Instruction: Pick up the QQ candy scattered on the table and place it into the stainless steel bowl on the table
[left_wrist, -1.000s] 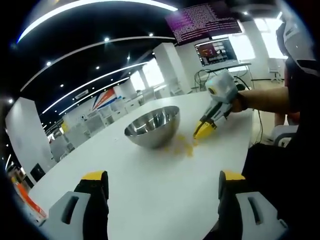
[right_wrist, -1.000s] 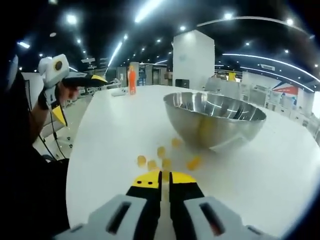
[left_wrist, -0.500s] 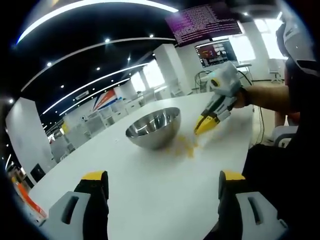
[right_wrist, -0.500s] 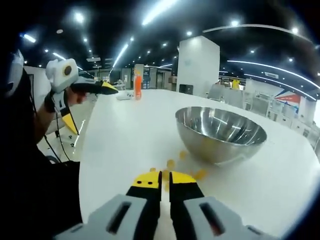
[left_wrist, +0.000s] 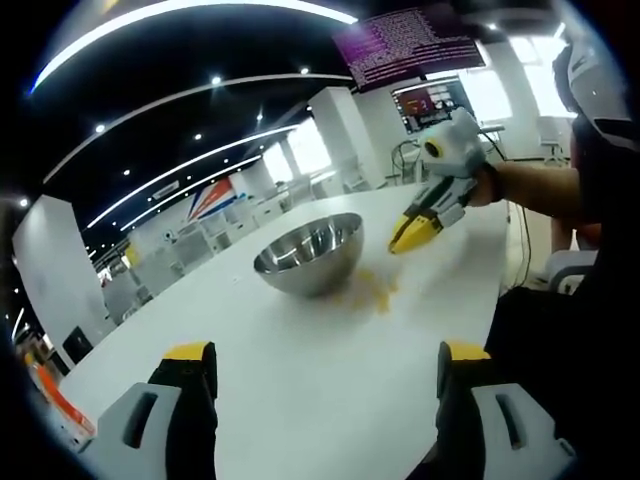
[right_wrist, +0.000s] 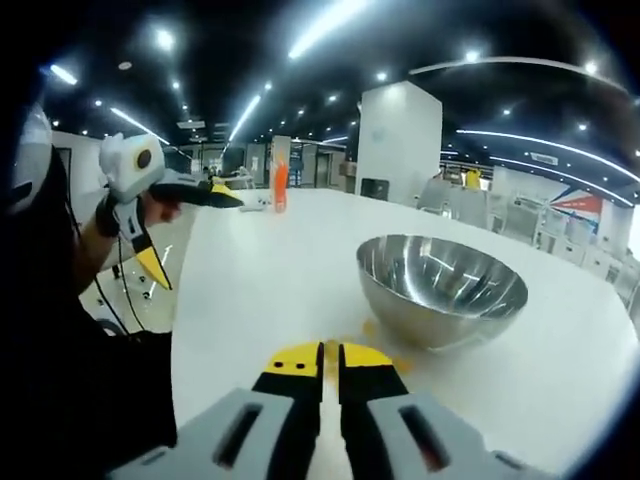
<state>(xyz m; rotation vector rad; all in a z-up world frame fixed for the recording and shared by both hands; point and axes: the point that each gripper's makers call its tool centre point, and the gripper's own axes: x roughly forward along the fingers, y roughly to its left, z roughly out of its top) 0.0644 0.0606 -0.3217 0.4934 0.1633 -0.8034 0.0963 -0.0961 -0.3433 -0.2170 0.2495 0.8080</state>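
The right gripper (right_wrist: 331, 362) is pinched tight; whether it holds a candy I cannot tell. The left gripper (left_wrist: 325, 375) is wide open, holding nothing. The candies (left_wrist: 372, 291) lie beside the bowl (right_wrist: 441, 289). Next, carry over the bowl and let go.

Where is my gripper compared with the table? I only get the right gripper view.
Observer: In the left gripper view the right gripper hangs above the table, beside the bowl.
Visitor: Any candies down there?
Observer: Yes, yellow candies lie on the table close by the bowl.
Visitor: And the other gripper?
Observer: The left gripper has its jaws wide apart, holding nothing.
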